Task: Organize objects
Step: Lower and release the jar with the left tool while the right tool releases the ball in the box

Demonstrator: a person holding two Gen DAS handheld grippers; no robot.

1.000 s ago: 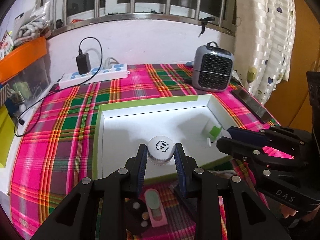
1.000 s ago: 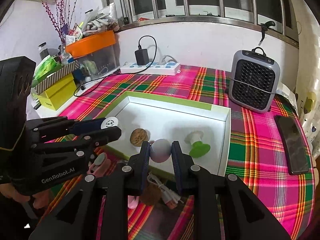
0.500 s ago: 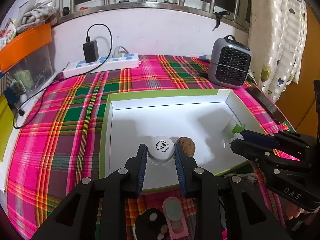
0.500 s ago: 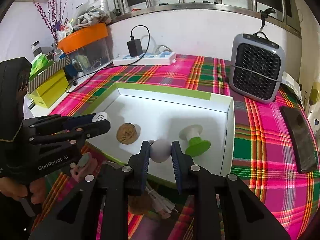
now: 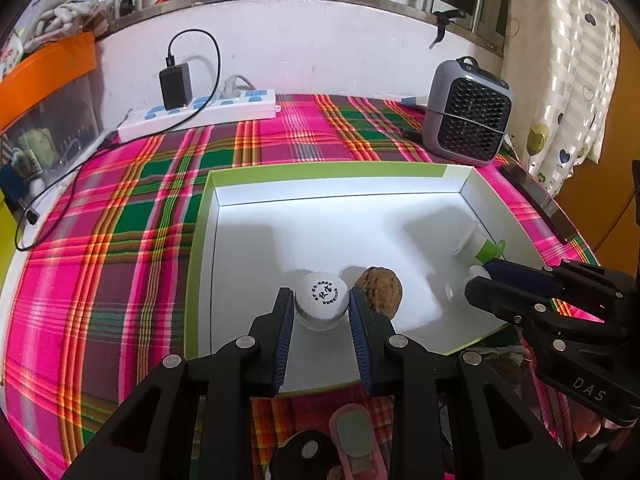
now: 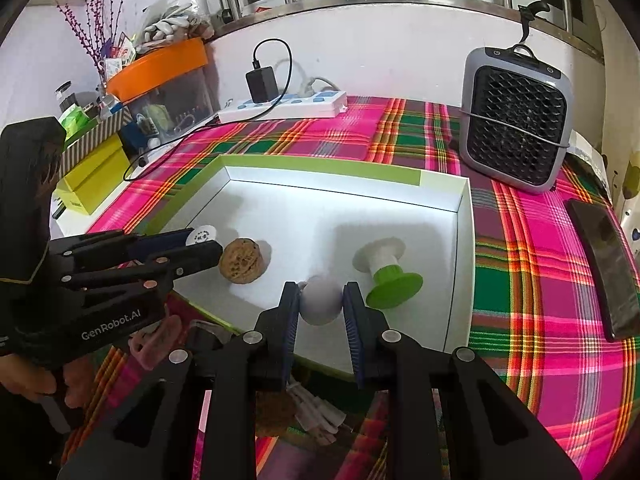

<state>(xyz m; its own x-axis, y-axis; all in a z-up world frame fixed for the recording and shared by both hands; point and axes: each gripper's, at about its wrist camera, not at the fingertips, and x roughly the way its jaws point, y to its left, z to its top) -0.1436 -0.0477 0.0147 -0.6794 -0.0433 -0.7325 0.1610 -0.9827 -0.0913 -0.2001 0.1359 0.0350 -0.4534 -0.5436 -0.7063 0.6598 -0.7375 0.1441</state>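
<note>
A shallow white box with a green rim point(image 5: 328, 170) point(image 6: 320, 170) lies on the plaid cloth. My left gripper point(image 5: 322, 312) is shut on a small white-capped bottle point(image 5: 322, 300), held over the box's near left part; that gripper also shows in the right wrist view point(image 6: 208, 242). My right gripper point(image 6: 321, 304) is shut on a grey-white ball point(image 6: 321, 305) over the box's near edge. A brown walnut point(image 5: 380, 290) point(image 6: 242, 266) and a green-and-white spool point(image 6: 386, 270) point(image 5: 482, 246) lie inside the box.
A grey fan heater point(image 6: 516, 118) stands at the back right, a black phone point(image 6: 606, 274) right of the box, a power strip with charger point(image 5: 200, 114) at the back. Pink and black small items point(image 5: 352, 440) and a white cable point(image 6: 316, 412) lie before the box.
Both grippers have moved forward over the box with their objects held. The walnut has come into the left wrist view beside the bottle.
</note>
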